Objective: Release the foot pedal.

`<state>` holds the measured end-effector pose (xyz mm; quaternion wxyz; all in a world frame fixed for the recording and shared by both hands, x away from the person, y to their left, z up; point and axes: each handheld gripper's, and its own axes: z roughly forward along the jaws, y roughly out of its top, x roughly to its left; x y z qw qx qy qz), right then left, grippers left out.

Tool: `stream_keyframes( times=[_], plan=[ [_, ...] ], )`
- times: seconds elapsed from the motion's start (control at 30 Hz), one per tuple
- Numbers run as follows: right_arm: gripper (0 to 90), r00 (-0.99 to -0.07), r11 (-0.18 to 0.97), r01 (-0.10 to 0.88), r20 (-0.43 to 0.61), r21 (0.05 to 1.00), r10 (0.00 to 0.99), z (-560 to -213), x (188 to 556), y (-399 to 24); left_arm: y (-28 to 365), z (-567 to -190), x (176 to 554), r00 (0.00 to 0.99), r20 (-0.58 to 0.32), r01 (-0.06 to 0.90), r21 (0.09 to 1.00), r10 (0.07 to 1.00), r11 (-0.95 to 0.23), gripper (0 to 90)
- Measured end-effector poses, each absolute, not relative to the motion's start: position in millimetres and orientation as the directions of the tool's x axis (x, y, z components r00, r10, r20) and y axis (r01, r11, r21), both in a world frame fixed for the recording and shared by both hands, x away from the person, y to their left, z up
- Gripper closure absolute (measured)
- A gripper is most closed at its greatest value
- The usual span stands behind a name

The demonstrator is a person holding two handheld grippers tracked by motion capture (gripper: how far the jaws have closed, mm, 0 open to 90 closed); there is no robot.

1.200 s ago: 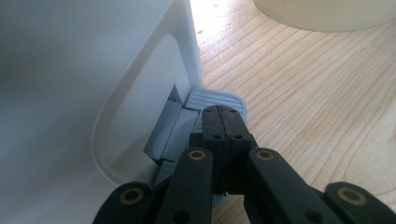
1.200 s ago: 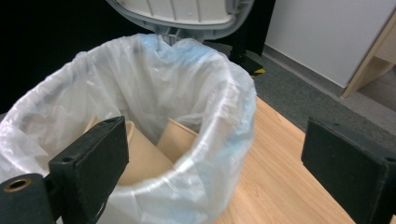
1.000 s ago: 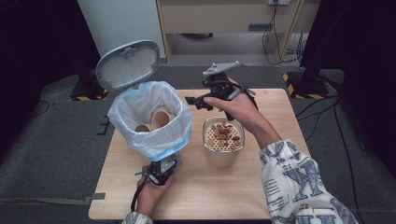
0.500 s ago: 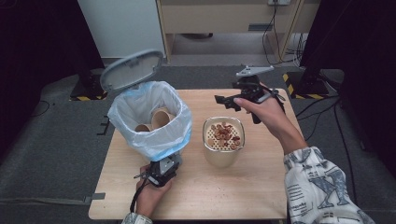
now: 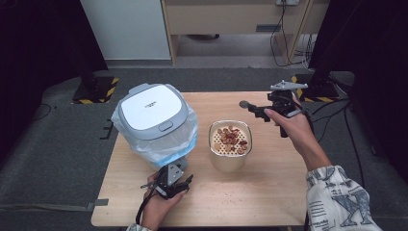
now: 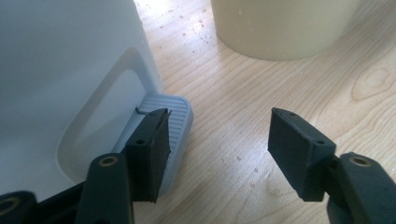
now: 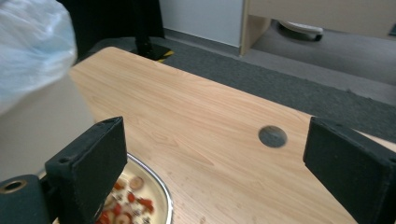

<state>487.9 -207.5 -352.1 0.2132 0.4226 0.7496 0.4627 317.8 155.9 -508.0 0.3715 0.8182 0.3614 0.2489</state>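
At the bottom of the high view, left of centre, my left gripper [image 5: 169, 180] sits low over the wooden table [image 5: 269, 192], held in my left hand [image 5: 156, 209]. Its jaws have just been opening and now stand wide apart with nothing between them. In the left gripper view, the grey ribbed pedal [image 6: 175, 116] of the bin lies just beside the left-hand jaw, at the foot of the bin's white wall; I cannot tell whether the jaw touches it.

Just above that gripper in the high view stands the pedal bin [image 5: 155, 120], left of centre in the frame. Its grey and white lid [image 5: 153, 111] lies shut on top, and the rim of a pale blue bag [image 5: 185, 139] bulges out beneath the lid.

To the right of the bin, near the middle of the frame, stands a cream container [image 5: 230, 147] with a perforated insert that holds reddish and pale scraps of food. It stands close to the bin but apart from it.

Farther back, at the upper right of the frame, my right gripper [image 5: 248, 108] hangs in the air above the far part of the table, pointing towards the left of the picture. In the right gripper view its jaws stand wide with nothing between them; bare wood lies beyond, and the container's rim [image 7: 161, 186] shows at the lower left.
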Motion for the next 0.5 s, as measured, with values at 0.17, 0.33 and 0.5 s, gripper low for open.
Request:
stream_keyframes(
  times=[0.17, 0.33, 0.5],
  plan=[
    [6.6, -0.518, 0.194, 0.447, 0.076, 0.873, 0.852, -367, 481, -220, 155, -510, 320, 0.634, 0.13, 0.413, 0.777, 0.762, -0.476, 35.0],
    [6.5, -0.494, 0.171, 0.455, 0.088, 0.874, 0.865, -378, 472, -231, 156, -510, 321, 0.634, 0.112, 0.424, 0.777, 0.765, -0.465, 33.4],
    [6.8, -0.474, 0.164, 0.453, 0.081, 0.877, 0.877, -389, 461, -244, 155, -511, 321, 0.646, 0.117, 0.42, 0.77, 0.754, -0.48, 32.5]
  ],
)
